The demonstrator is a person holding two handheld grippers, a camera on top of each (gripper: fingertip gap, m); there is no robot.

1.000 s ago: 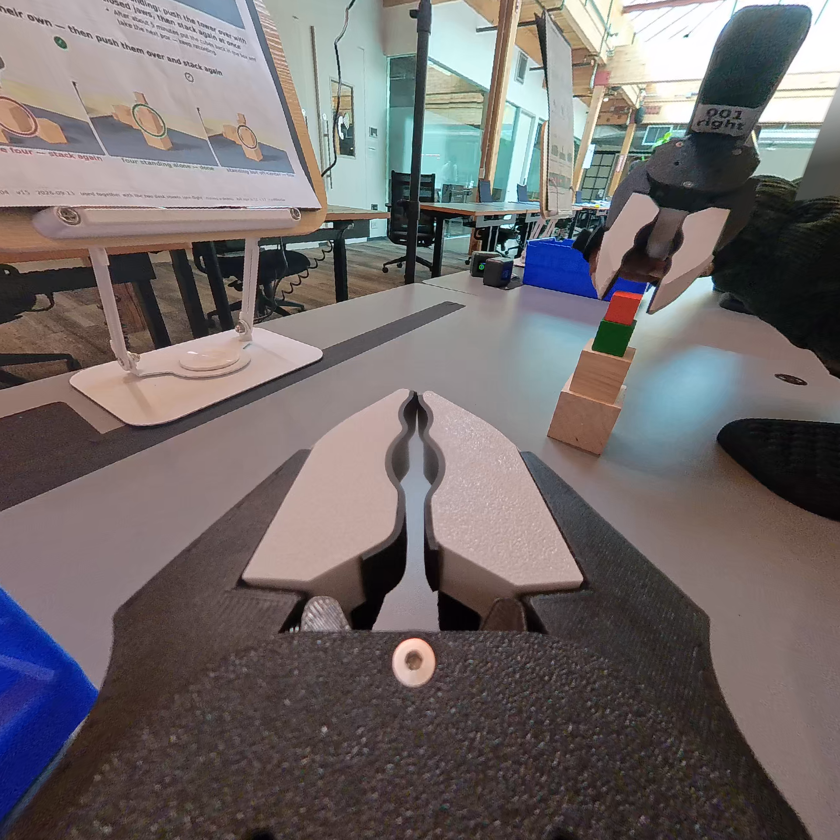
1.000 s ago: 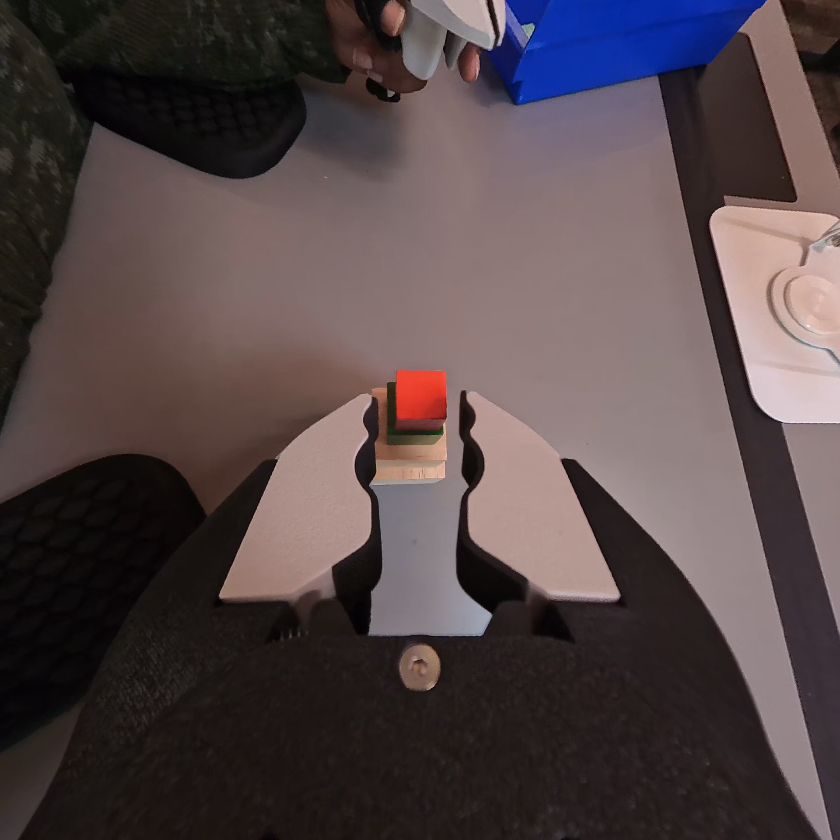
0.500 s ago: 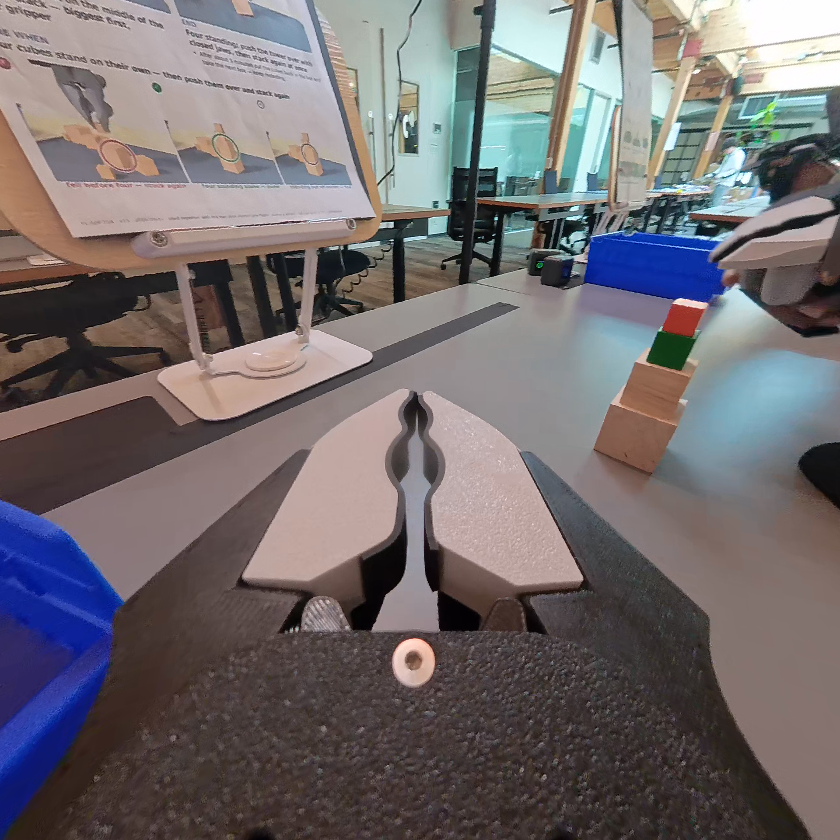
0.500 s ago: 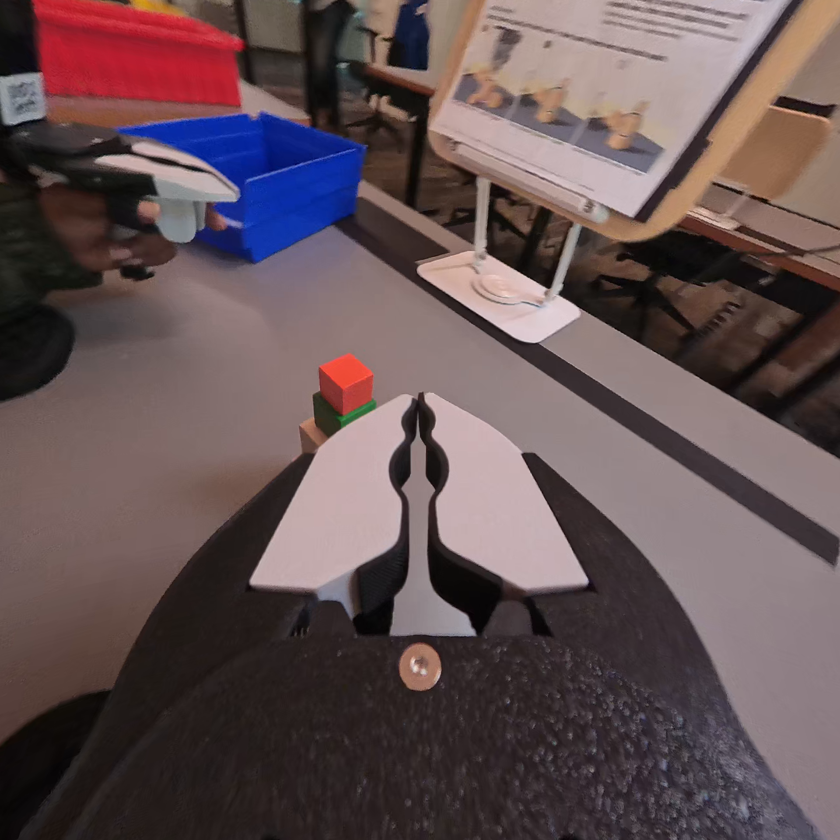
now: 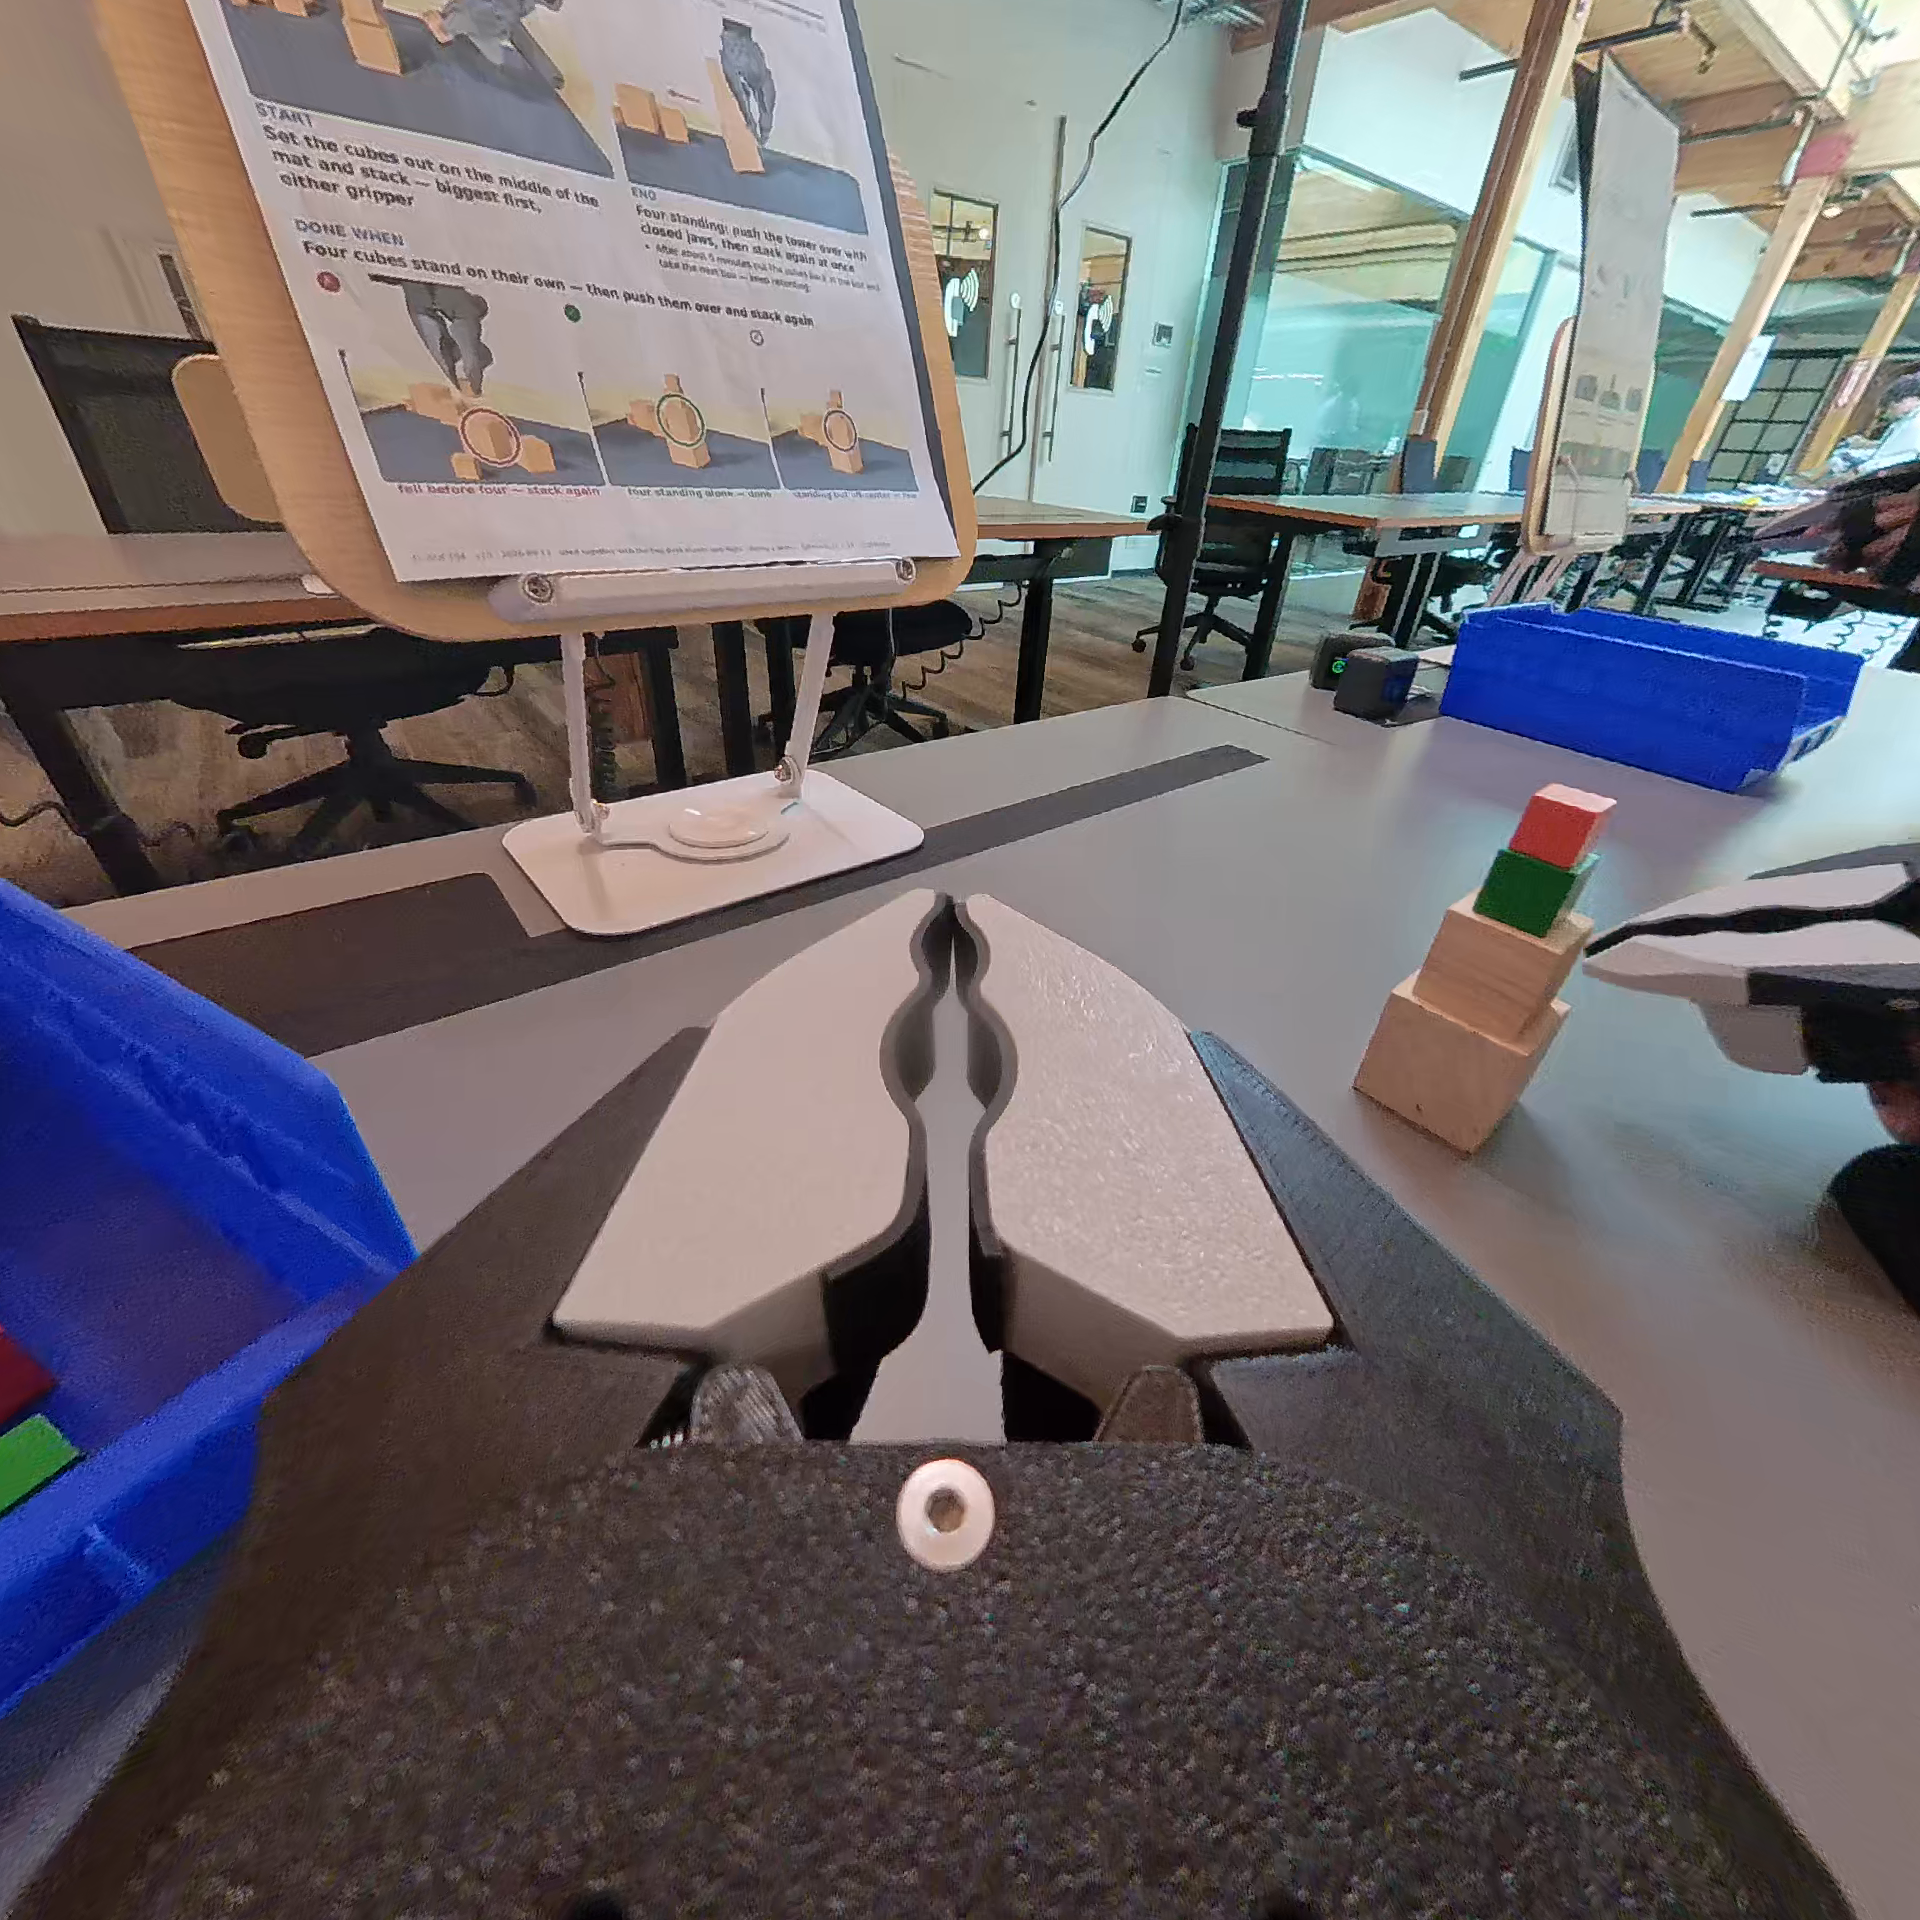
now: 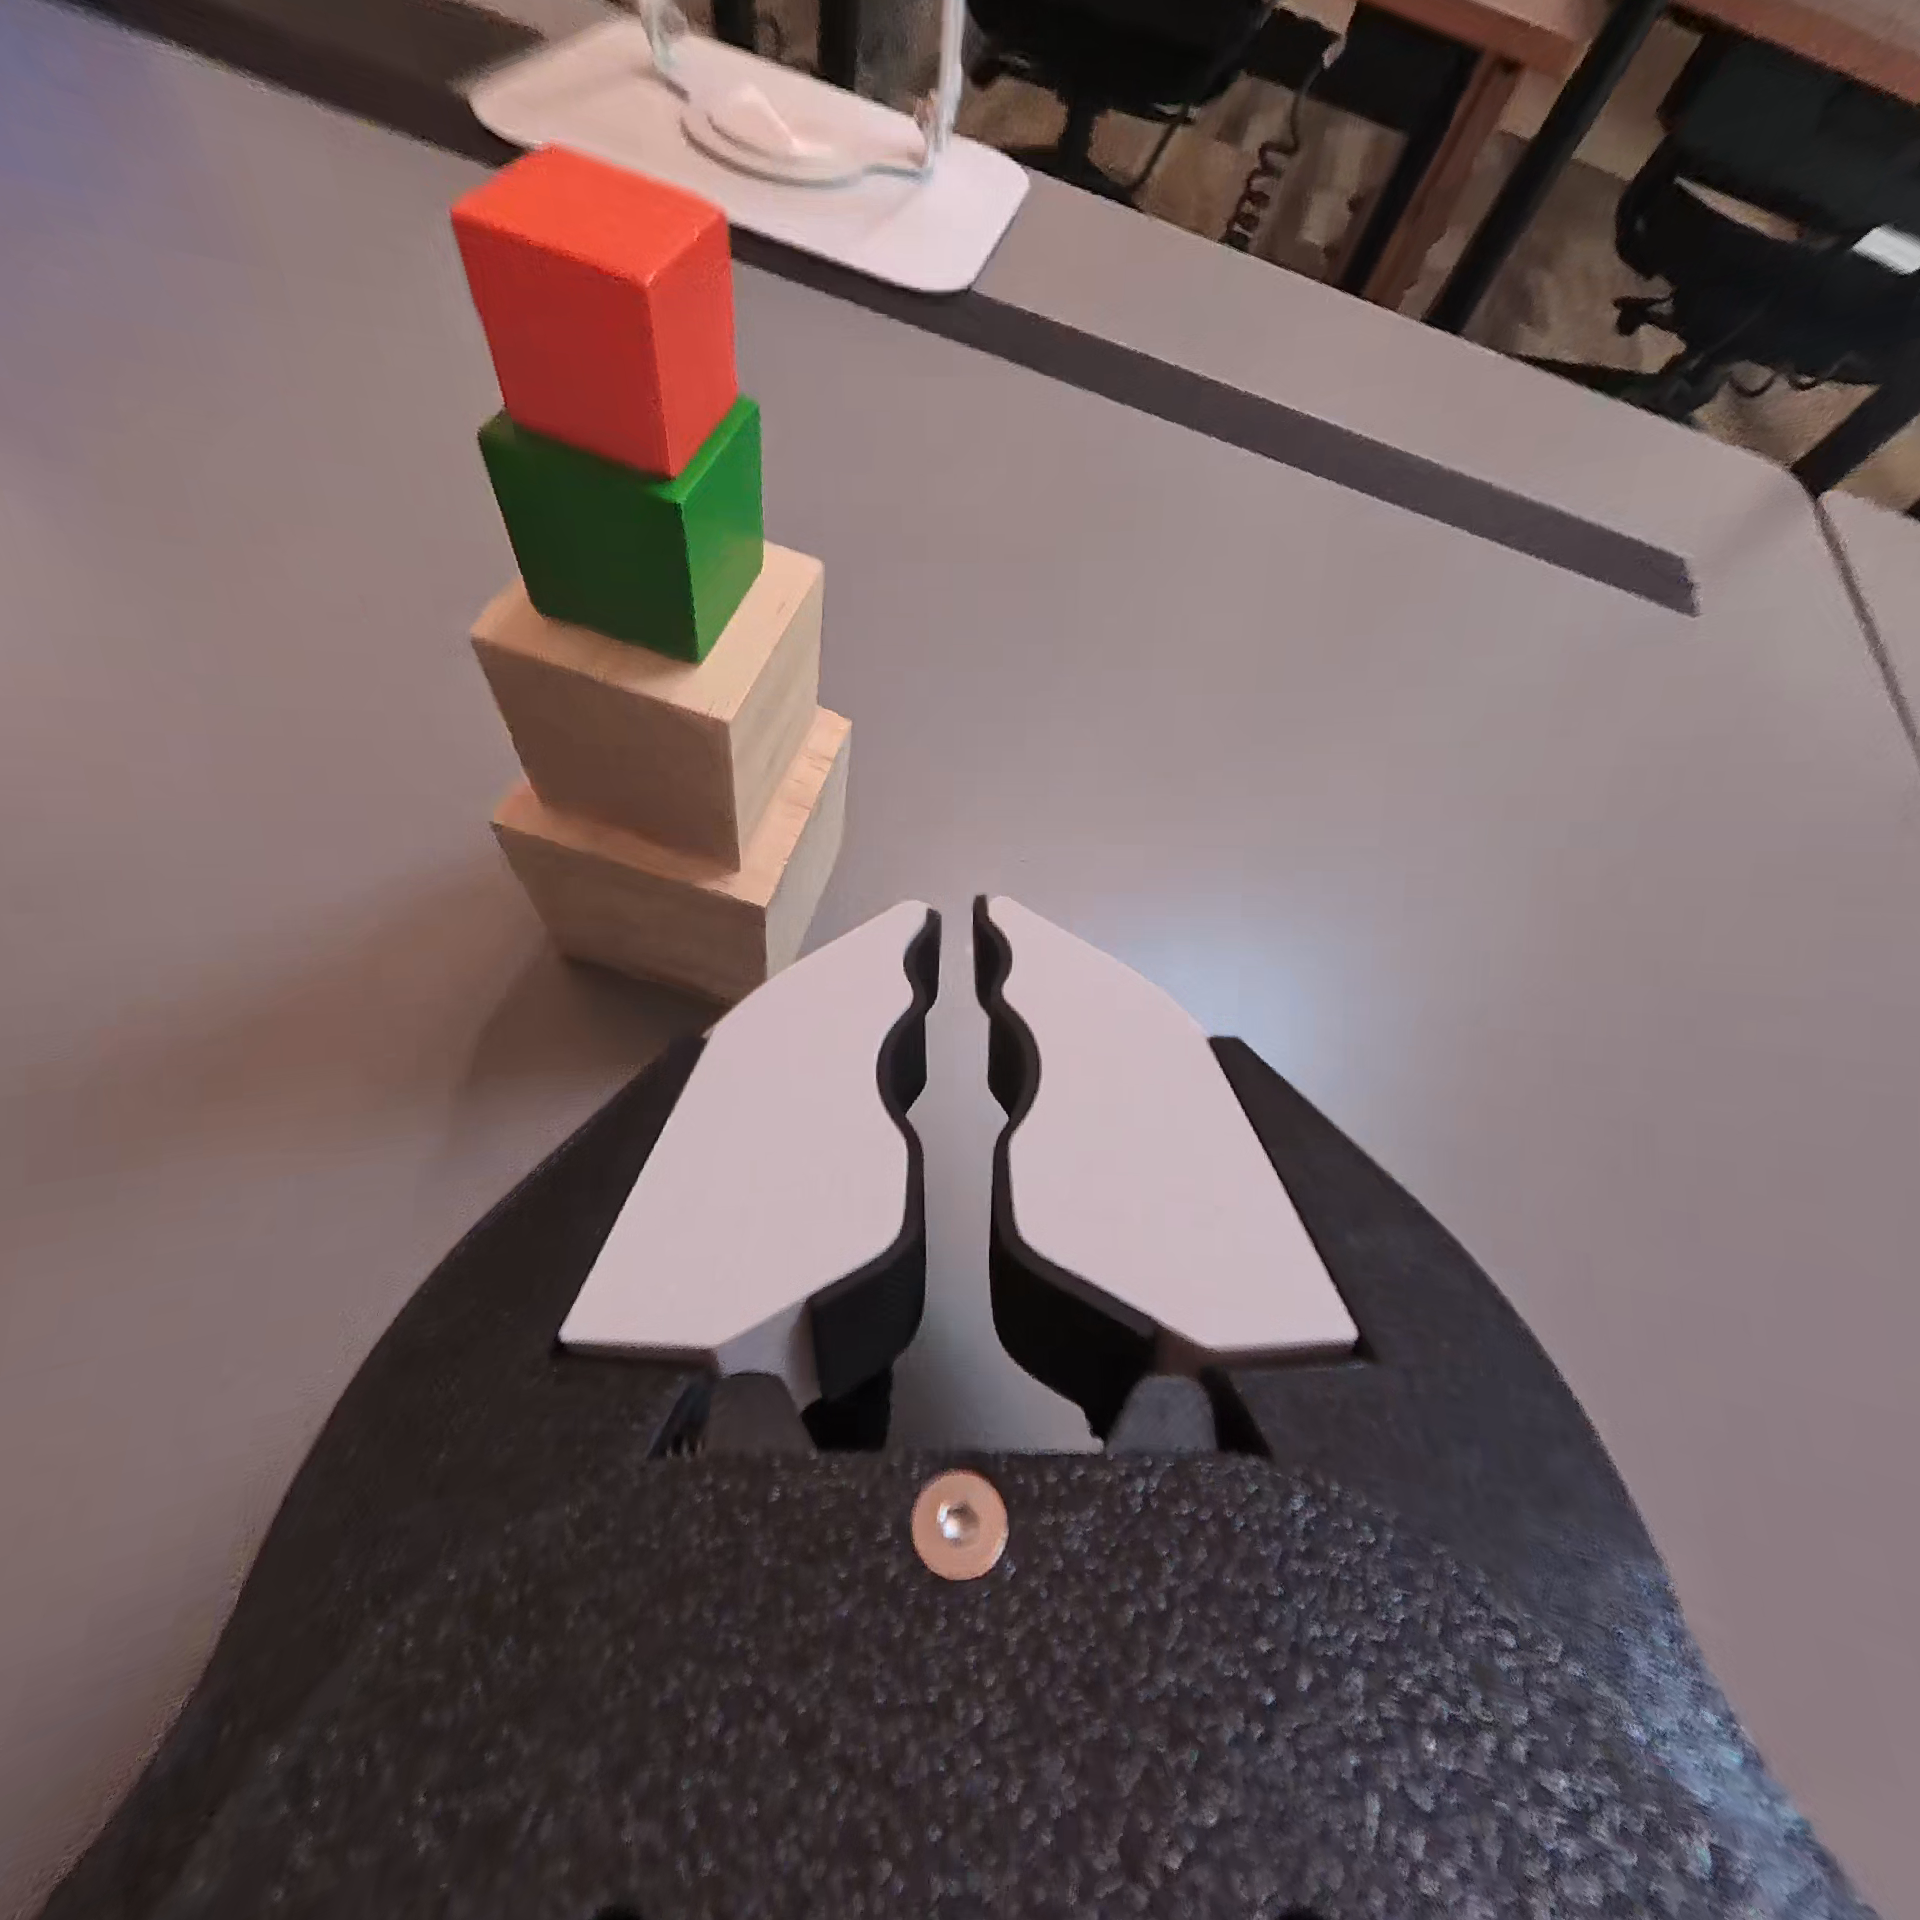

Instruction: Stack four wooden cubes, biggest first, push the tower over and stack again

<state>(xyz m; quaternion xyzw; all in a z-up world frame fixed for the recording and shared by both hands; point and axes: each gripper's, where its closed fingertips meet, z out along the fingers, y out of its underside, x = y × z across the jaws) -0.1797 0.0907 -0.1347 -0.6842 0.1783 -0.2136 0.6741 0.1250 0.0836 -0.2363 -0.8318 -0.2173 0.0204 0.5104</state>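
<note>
A tower of four cubes stands on the grey table: a red cube (image 6: pixel 597 301) on a green cube (image 6: pixel 623 530), on a smaller wooden cube (image 6: pixel 644 717), on a larger wooden cube (image 6: pixel 665 894). My right gripper (image 6: pixel 956 909) is low, just right of the tower's base, with its fingers a narrow slit apart and nothing between them. In the left wrist view the tower (image 5: pixel 1496 966) stands at the right, with the right gripper (image 5: pixel 1621 951) lying sideways close beside it. My left gripper (image 5: pixel 951 914) is shut and empty, well left of the tower.
A white document stand (image 5: pixel 707 852) holding a printed sheet stands behind a black strip (image 5: pixel 1091 800). One blue bin (image 5: pixel 1642 691) sits at the far right. Another blue bin (image 5: pixel 156 1195) at my left holds red and green pieces. A table seam runs at the right (image 6: pixel 1860 582). The gap from one gripper's tips to the other's is roughly 35 centimetres. My left tips are about 25 centimetres from the red cube (image 6: pixel 597 301), my right tips only 9 centimetres.
My right gripper left its place above the tower, where it stood open about the red cube. It shut on nothing, came down beside the base and parted slightly. My left gripper drew back leftward.
</note>
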